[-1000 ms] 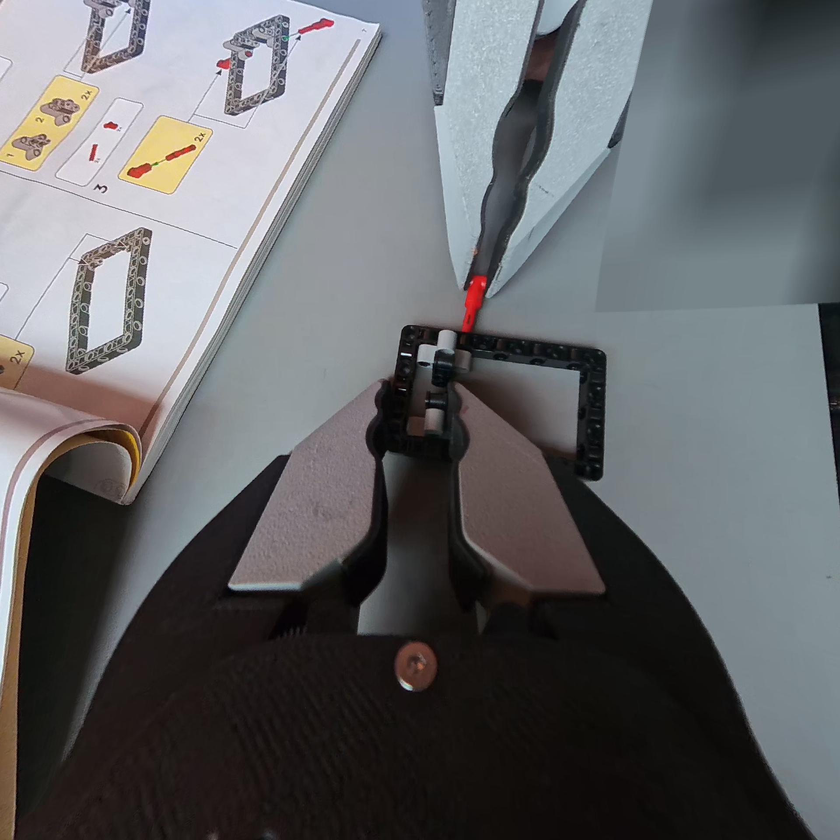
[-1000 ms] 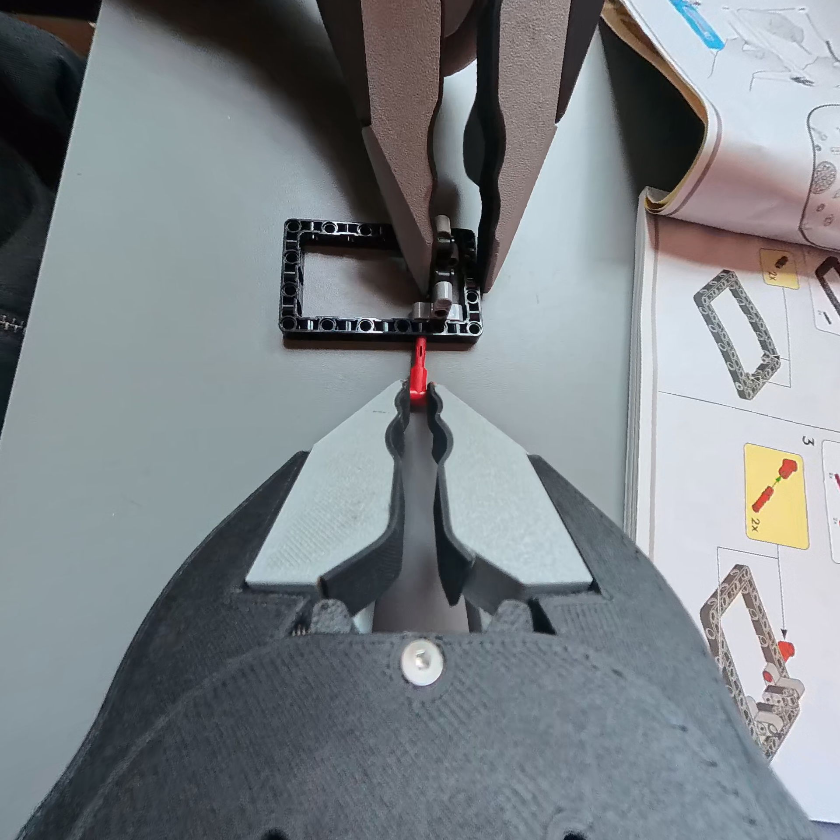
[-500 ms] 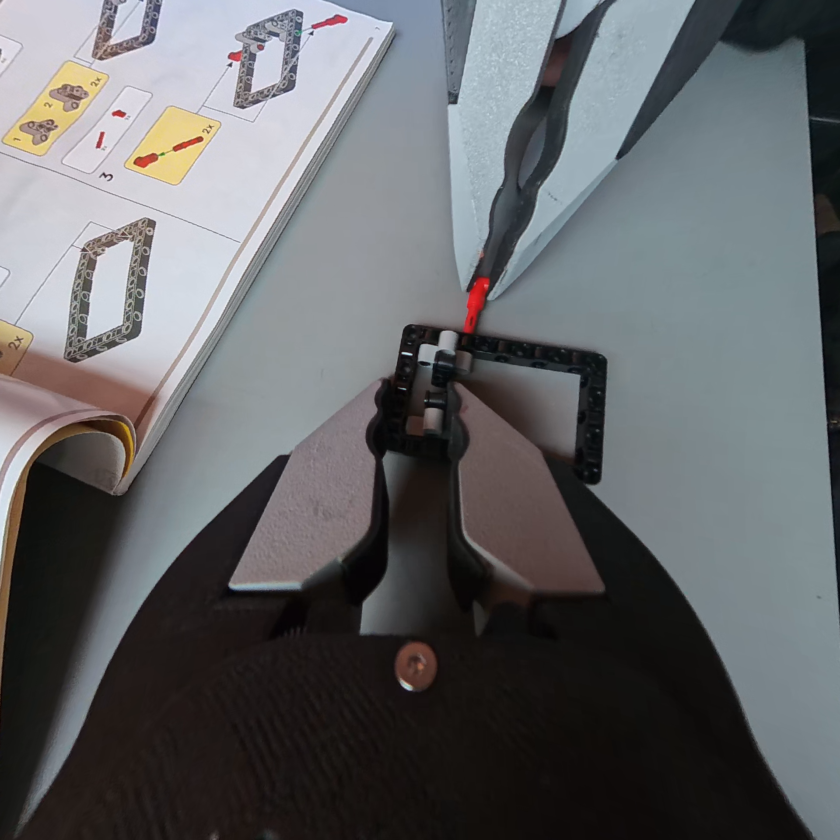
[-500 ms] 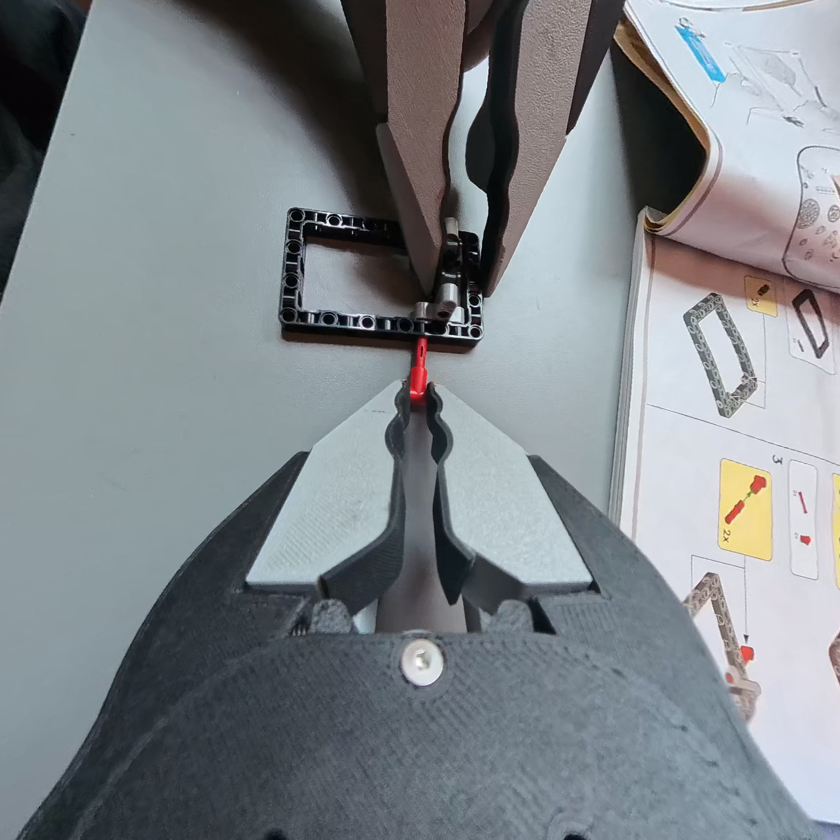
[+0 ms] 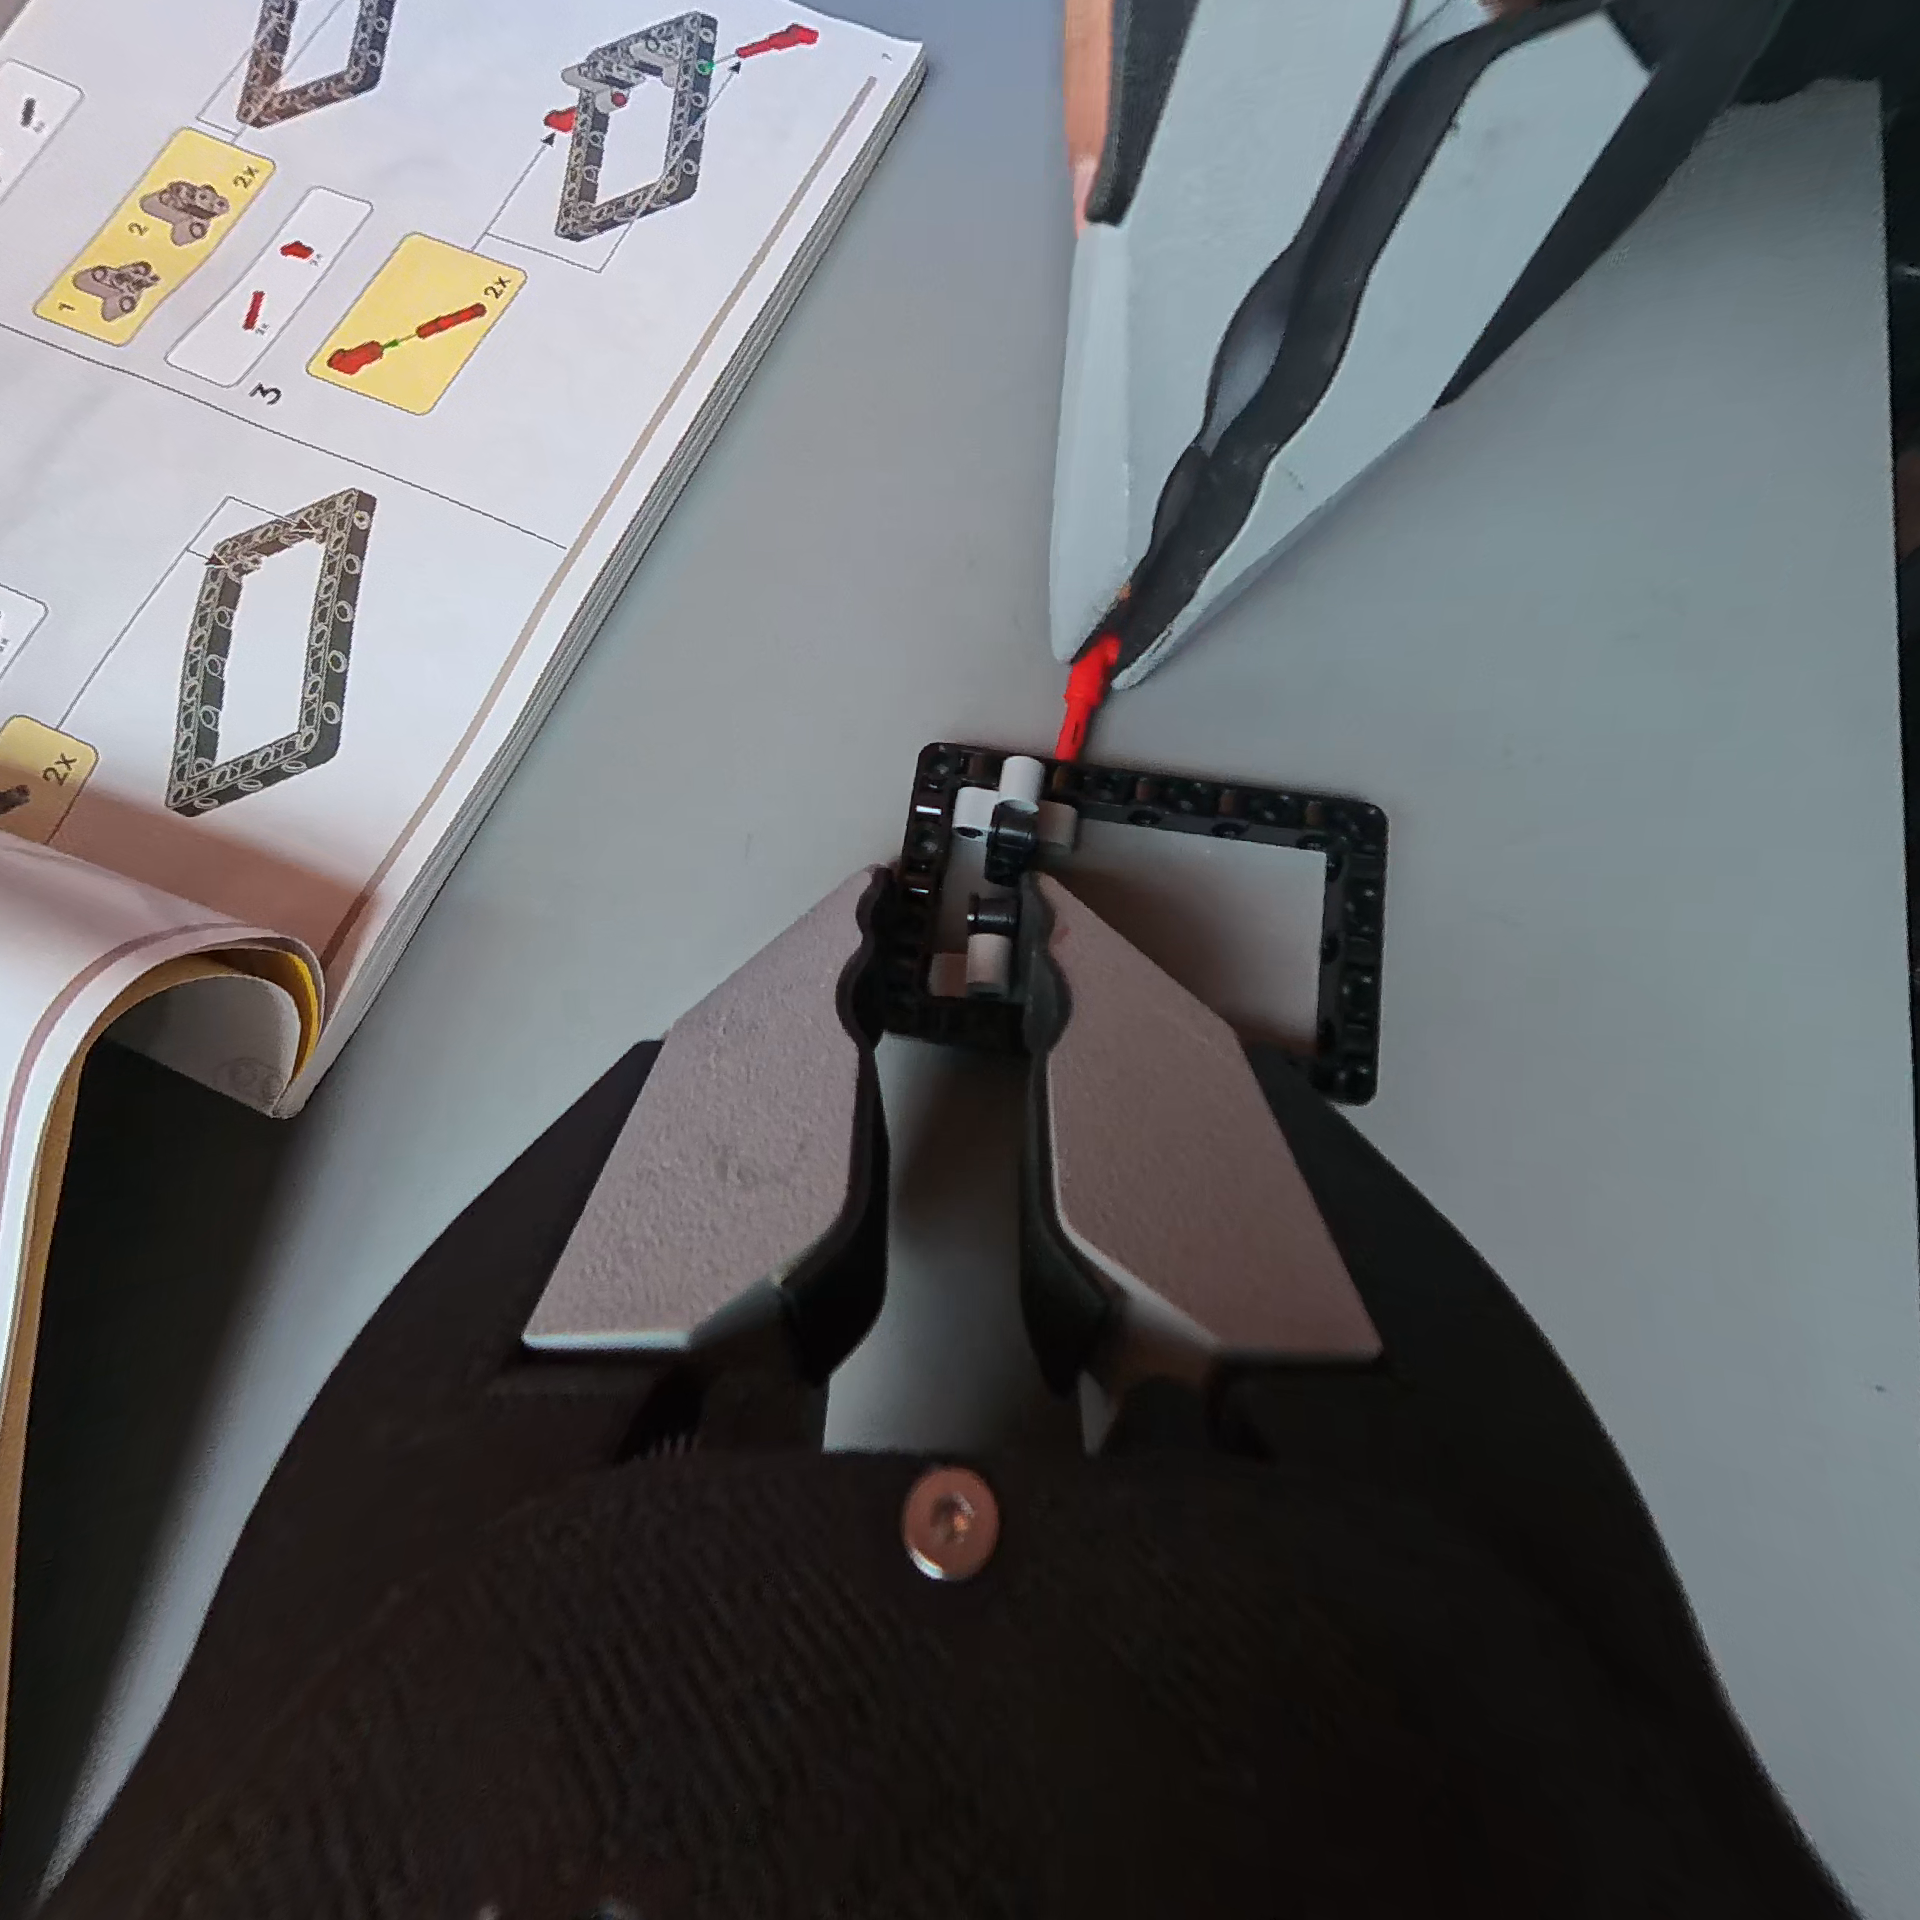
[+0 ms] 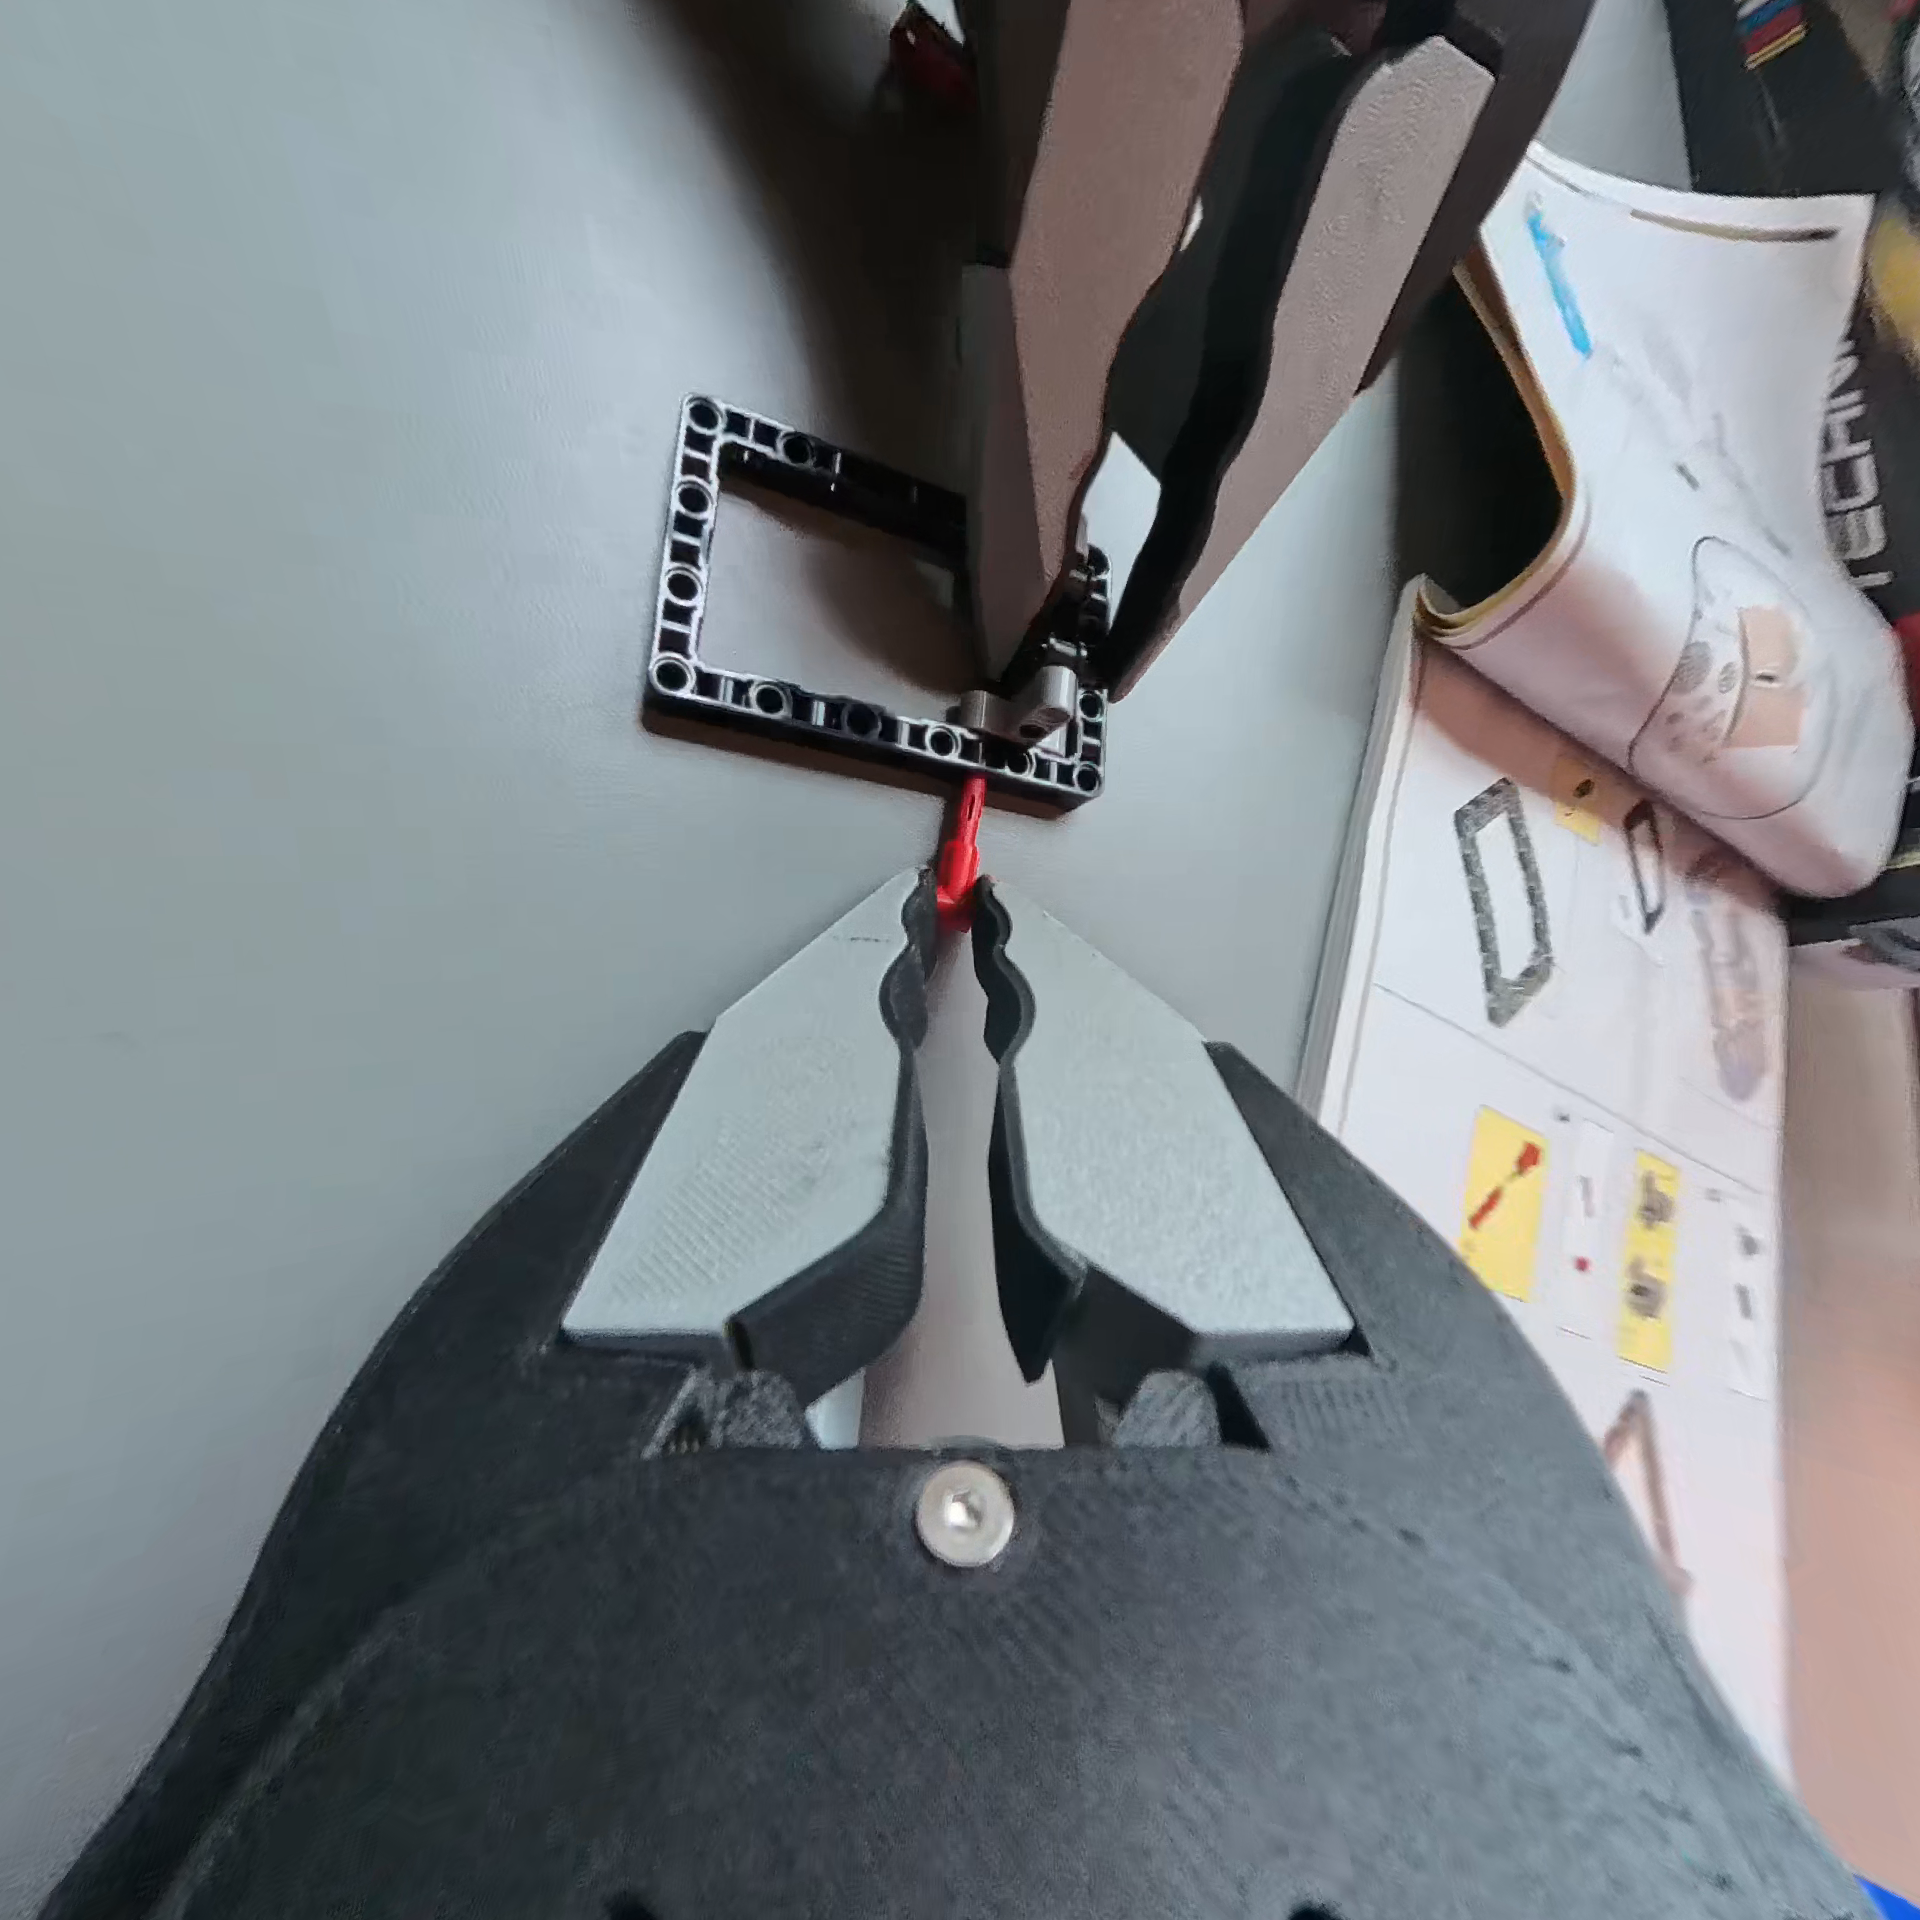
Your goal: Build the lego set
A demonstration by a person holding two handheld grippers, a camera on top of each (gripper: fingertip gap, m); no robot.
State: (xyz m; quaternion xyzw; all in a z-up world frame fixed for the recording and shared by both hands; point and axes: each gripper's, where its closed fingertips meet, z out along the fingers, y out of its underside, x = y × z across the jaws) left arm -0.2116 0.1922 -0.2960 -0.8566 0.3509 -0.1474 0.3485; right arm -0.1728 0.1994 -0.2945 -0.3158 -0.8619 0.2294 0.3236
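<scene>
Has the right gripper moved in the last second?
Yes. The right gripper keeps its tip at the black frame, but its body has tilted right, away from the booklet.

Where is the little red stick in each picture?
Left wrist view: the red pin is upper middle, pinched in the right gripper coming from the top.
Right wrist view: the red pin is at centre, at that gripper's tips.
Shared landmark: the black frame, which its tip meets.
</scene>
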